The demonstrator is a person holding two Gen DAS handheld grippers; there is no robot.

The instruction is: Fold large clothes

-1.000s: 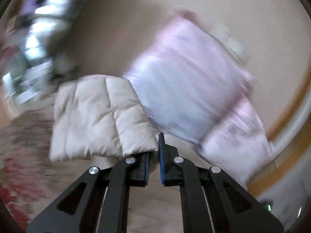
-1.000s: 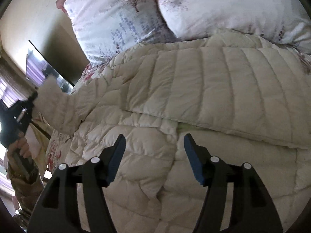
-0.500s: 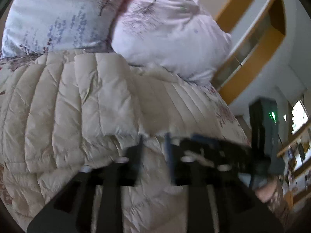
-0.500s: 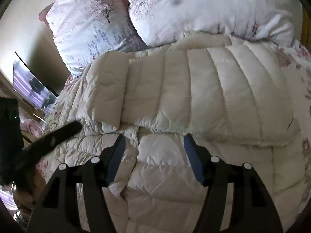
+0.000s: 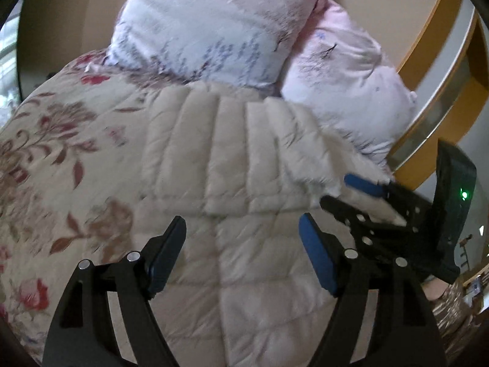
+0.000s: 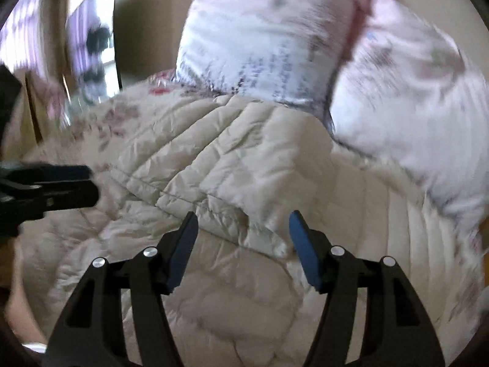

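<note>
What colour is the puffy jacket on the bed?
Cream, the puffy jacket looks, clearest in the right wrist view.

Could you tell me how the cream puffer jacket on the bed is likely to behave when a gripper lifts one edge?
The puffer jacket probably sags and drapes, since its folded sleeve already lies limp. Its puffy quilted channels suggest it is light for its bulk. The smooth shell may slip from a shallow pinch.

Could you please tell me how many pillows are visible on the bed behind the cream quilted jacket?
2: a white, blue-printed pillow at the upper centre, and a pale pink pillow leaning beside it on the right. Others may be hidden.
</note>
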